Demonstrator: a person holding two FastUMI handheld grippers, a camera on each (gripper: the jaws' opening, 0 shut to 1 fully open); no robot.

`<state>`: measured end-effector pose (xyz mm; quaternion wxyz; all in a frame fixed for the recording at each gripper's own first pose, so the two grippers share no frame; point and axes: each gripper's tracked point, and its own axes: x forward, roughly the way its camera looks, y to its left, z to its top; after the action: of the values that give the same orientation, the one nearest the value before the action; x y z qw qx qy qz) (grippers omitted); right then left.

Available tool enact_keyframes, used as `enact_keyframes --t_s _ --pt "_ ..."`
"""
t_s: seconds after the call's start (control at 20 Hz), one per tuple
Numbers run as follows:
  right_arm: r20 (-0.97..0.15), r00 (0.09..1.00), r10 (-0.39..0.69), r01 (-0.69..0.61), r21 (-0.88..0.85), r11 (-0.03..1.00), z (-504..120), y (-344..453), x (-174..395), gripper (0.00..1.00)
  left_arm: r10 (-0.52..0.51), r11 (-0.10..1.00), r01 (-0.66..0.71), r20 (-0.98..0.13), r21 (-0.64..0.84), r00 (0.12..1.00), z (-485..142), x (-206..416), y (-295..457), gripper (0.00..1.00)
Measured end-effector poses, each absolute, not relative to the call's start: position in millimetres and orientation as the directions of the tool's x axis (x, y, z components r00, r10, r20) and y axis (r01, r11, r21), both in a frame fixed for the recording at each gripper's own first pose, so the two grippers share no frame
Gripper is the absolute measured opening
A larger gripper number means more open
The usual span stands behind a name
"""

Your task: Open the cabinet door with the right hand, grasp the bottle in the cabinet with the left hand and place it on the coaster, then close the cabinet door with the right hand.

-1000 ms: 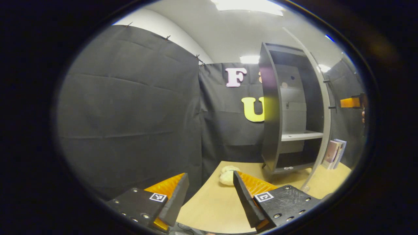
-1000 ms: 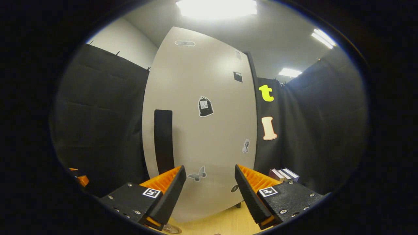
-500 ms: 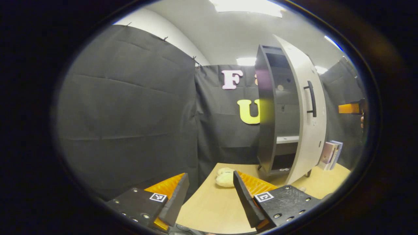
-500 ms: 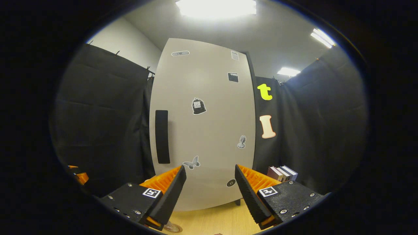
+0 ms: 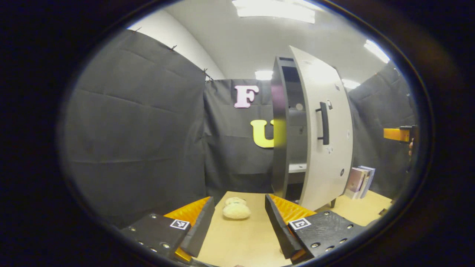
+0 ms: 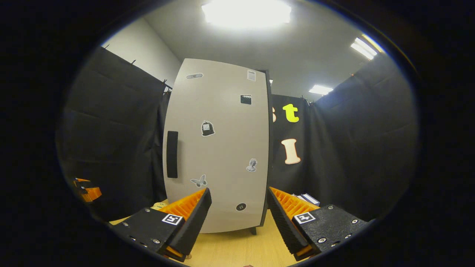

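Observation:
The grey cabinet stands on the wooden table. Its pale door, with a dark bar handle, stands ajar by a narrow gap that shows a strip of inner shelf. In the right gripper view the door faces me with several stickers on it and the handle at its left. My right gripper is open, a short way back from the door and touching nothing. My left gripper is open and empty, low over the table left of the cabinet.
A white plush toy lies on the table in front of the left gripper. A few books lean to the right of the cabinet. The right gripper shows at the far right edge, the left gripper at the far left edge.
The door has swung from wide open to nearly closed. The right gripper has drawn back from it, and the left gripper's view has turned a little so the cabinet sits nearer the middle.

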<state>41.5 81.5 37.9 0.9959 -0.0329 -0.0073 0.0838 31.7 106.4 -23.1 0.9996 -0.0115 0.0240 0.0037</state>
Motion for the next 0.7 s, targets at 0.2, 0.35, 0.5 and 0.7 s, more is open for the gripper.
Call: enact_keyframes --t_s 0.2,0.35,0.5,0.7 --pt "0.004 0.987 0.161 -0.161 -0.076 0.984 39.6 42.7 32.8 0.93 -0.02 0.999 0.019 -0.027 -0.033 0.999 -4.3 22.5 59.3 0.81" --pt "-0.002 0.987 0.158 -0.158 -0.059 0.986 38.6 19.0 25.9 0.93 -0.043 0.999 0.043 -0.013 -0.03 0.999 8.2 13.9 28.4 0.78" --pt "-0.003 0.989 0.148 -0.148 -0.043 0.988 37.8 -2.0 18.2 0.93 -0.064 0.998 0.064 -0.009 -0.021 0.998 14.9 7.0 1.9 0.77" --pt "-0.005 0.99 0.138 -0.138 -0.034 0.99 30.3 -19.0 12.1 0.93 -0.077 0.997 0.076 -0.01 -0.025 0.997 16.4 0.8 -16.8 0.77"
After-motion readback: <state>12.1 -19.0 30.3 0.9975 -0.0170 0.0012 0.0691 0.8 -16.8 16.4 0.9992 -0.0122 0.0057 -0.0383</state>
